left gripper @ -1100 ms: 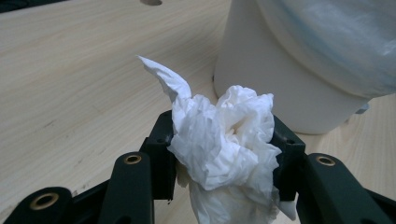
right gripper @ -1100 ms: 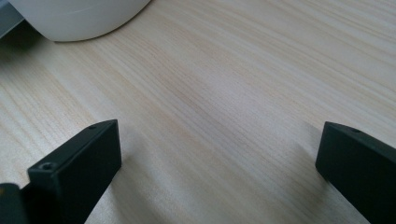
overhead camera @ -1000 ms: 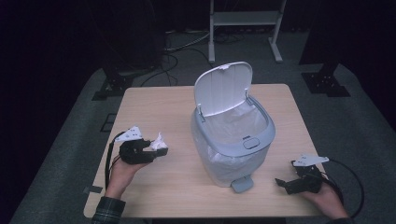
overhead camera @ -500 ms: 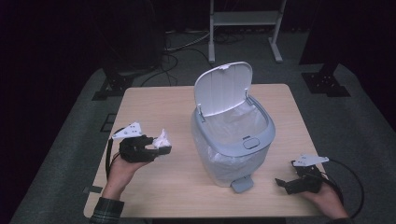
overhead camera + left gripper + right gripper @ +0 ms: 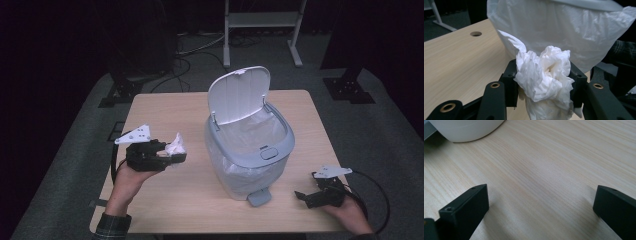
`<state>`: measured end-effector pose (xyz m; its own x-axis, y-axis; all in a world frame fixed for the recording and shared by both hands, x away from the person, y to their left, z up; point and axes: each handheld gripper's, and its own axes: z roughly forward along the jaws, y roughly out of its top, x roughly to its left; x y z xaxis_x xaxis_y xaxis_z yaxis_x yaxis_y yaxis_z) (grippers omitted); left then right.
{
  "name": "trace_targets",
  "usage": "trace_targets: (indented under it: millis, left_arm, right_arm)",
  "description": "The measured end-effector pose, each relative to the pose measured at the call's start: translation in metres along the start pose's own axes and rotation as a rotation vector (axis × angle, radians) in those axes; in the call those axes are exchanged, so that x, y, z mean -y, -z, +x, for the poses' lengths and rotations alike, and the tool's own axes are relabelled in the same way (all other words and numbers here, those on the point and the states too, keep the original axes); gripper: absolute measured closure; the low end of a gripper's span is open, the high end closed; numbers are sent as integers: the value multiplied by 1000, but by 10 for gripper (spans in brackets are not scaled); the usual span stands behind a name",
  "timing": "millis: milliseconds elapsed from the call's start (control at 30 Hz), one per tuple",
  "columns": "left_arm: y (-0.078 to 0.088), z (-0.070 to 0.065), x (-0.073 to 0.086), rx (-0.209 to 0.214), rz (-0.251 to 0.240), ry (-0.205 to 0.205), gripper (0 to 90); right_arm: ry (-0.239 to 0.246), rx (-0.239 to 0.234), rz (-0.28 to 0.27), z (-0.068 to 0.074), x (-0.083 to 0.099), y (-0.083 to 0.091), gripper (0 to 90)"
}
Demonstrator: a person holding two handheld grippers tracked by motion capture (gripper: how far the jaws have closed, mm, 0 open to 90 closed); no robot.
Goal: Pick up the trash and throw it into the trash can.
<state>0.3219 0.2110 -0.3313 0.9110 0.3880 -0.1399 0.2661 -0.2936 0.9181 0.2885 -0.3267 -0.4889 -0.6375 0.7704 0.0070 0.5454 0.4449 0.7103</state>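
Observation:
A grey pedal bin (image 5: 248, 150) lined with a clear plastic bag (image 5: 564, 27) stands mid-table, its white lid (image 5: 239, 95) raised. To its left, my left gripper (image 5: 176, 153) is held above the table and shut on a crumpled white tissue (image 5: 175, 145); the tissue (image 5: 544, 75) bulges between the black jaws, close to the bin's bagged side. My right gripper (image 5: 306, 196) rests on the table at the bin's right front, open, with bare wood between its fingertips (image 5: 471, 205). The bin's base (image 5: 464, 130) shows just beyond it.
The bin's grey pedal (image 5: 258, 198) sticks out toward the table's front edge. The wooden table (image 5: 170, 110) has a cable hole (image 5: 475, 33) at one corner. A white metal stand (image 5: 260, 30) and cables sit on the floor behind.
My left gripper has lifted a little with the tissue and drifted toward the bin. The right gripper has stayed put.

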Motion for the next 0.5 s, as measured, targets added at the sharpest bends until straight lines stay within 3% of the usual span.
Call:
trace_targets:
  millis: [500]
  left_arm:
    - [0, -12, -27, 54, -44, -33, 534]
  right_arm:
    - [0, 0, 0, 0, 0, 0, 0]
